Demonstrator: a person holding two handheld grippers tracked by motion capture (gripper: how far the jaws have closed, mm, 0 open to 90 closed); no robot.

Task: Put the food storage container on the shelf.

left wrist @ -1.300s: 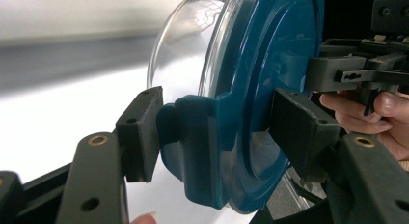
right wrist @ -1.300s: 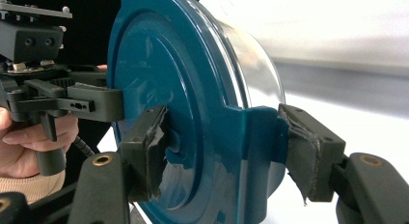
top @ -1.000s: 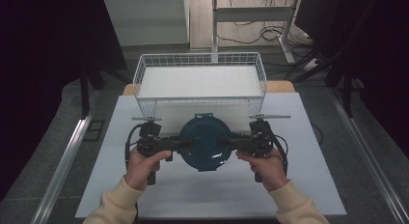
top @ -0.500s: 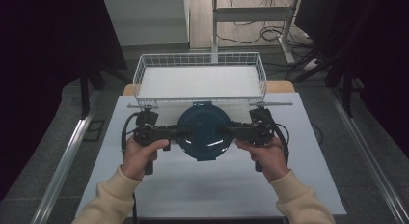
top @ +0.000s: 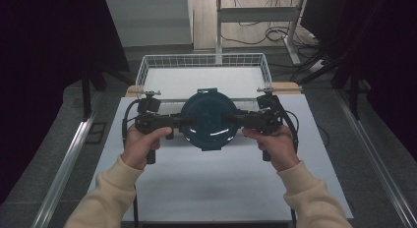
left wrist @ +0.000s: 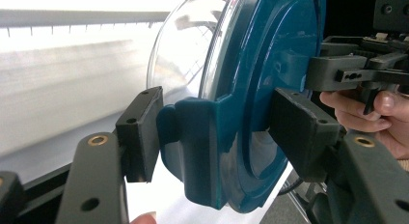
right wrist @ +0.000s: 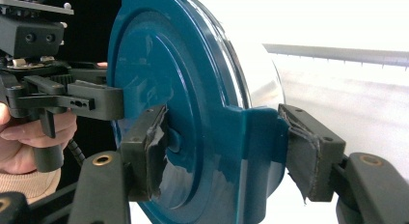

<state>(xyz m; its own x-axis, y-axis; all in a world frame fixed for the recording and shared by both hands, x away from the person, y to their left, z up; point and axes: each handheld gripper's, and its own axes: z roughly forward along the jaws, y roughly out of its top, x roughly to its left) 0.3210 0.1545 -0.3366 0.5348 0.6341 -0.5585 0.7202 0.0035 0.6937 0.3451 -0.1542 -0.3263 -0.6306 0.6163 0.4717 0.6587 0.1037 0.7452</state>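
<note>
A round container with a dark teal lid [top: 209,119] and a clear glass bowl hangs in the air over the white mat, just in front of the wire basket. My left gripper [top: 183,122] is shut on its left clip tab and my right gripper [top: 235,121] on the opposite tab. In the left gripper view the jaws of my left gripper [left wrist: 212,122] pinch the teal tab, with the glass bowl [left wrist: 183,45] to their left and the right gripper [left wrist: 347,74] beyond. In the right gripper view my right gripper [right wrist: 226,147] clamps the other tab of the lid [right wrist: 159,64], and the left gripper [right wrist: 72,98] shows behind it.
A white wire basket [top: 204,57] stands at the far edge of the table, its bottom bare. The white mat [top: 211,188] covers the table in front of it. Metal rails run along both sides of the table, and cables lie on the floor behind.
Both grippers have carried the container up and away from the person, toward the basket. Their hold on it is unchanged.
</note>
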